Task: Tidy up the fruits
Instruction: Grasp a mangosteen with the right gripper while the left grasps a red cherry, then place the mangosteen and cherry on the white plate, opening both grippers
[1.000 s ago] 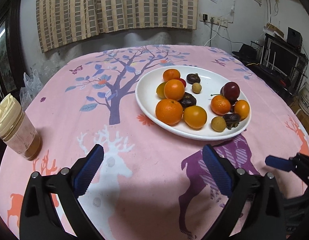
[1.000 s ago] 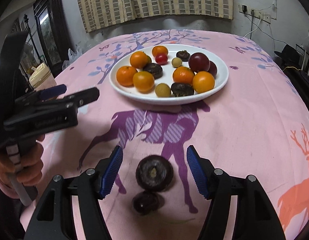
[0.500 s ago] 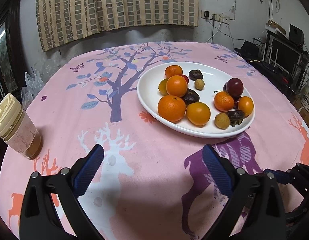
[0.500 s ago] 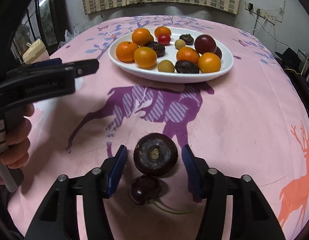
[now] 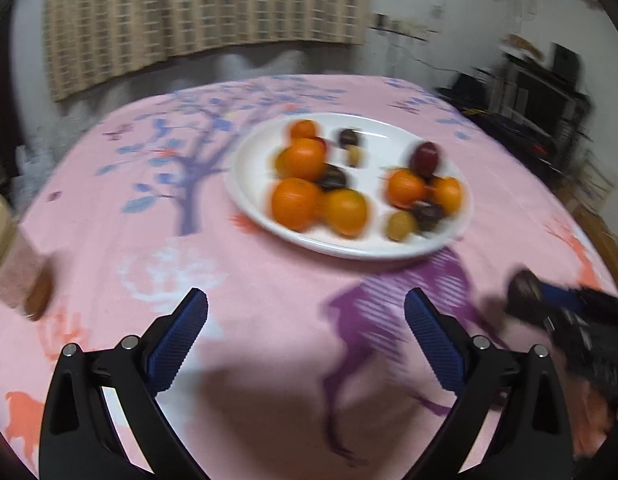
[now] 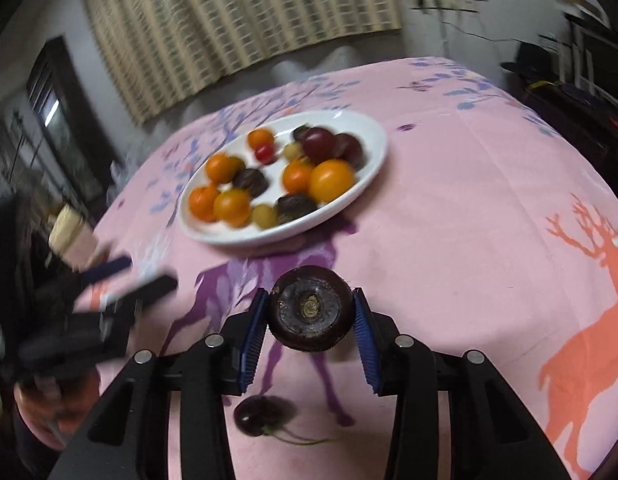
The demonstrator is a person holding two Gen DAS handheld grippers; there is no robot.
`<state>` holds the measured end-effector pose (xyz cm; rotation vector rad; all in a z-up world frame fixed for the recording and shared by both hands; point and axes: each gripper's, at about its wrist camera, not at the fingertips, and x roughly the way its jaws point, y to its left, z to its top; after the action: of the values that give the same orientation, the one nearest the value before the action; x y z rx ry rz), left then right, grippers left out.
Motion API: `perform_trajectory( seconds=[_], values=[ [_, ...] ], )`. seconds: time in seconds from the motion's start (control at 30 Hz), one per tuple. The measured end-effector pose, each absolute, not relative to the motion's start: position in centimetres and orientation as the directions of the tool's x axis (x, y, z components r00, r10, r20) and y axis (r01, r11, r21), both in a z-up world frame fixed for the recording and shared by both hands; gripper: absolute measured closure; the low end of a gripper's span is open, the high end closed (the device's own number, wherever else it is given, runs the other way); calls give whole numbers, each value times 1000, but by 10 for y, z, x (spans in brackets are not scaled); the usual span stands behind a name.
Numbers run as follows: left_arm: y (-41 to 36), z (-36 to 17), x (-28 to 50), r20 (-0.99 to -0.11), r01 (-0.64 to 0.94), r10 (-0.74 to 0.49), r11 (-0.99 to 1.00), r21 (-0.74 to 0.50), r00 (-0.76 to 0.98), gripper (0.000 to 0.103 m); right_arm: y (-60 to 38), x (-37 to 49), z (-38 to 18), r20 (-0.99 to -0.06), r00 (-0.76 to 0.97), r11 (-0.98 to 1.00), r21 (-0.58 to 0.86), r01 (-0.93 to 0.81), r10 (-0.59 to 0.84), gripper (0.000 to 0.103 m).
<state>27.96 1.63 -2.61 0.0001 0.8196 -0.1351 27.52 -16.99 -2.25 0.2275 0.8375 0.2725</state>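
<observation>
Most fruit already sits heaped on the white plate [image 6: 365, 160] ahead of the right claw [image 6: 311, 314], across the pink-clothed worktop [image 6: 469, 240]. The right claw's jaws are closing on a dark round fruit [image 6: 311, 314], its blue pads pressing both sides. A dark cherry [image 6: 257, 416] lies loose just below and behind that claw, not yet gathered. The left claw [image 5: 305, 332] is spread wide, holding nothing.

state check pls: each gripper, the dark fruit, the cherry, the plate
right gripper: closing, fingers on both sides of the dark round fruit
dark round fruit: held off the cloth
left gripper: open, nothing between fingers
cherry: loose on tablecloth
white plate: loaded with fruit
</observation>
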Motion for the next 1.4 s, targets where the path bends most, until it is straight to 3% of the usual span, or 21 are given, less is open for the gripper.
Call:
perform_trajectory(
  seconds=[0.1,0.27,0.63,0.77,1.1,1.4],
  values=[
    [-17,-28,263,-727,334,-303,936,-107,617,9,-186,278,-22,-693,657,941,329,-81,298,61],
    [-66,-37,231,-740,593,-477,794,-132,474,48,-197,280,-24,-683,654,923,379,-63,325,61],
    [-87,-57,224,-785,626,-427,777,-64,449,55,-194,277,-23,-680,652,925,371,-88,335,61],
    [-89,-63,227,-802,629,-410,775,-56,434,75,-193,276,-23,-684,650,927,363,-92,331,61],
    [-85,-57,225,-786,605,-404,795,-47,469,75,-191,273,-21,-679,667,939,329,-96,306,61],
    [-27,-14,251,-697,418,-401,895,-158,595,75,-180,279,-2,-609,714,926,344,-154,345,61]
  ],
)
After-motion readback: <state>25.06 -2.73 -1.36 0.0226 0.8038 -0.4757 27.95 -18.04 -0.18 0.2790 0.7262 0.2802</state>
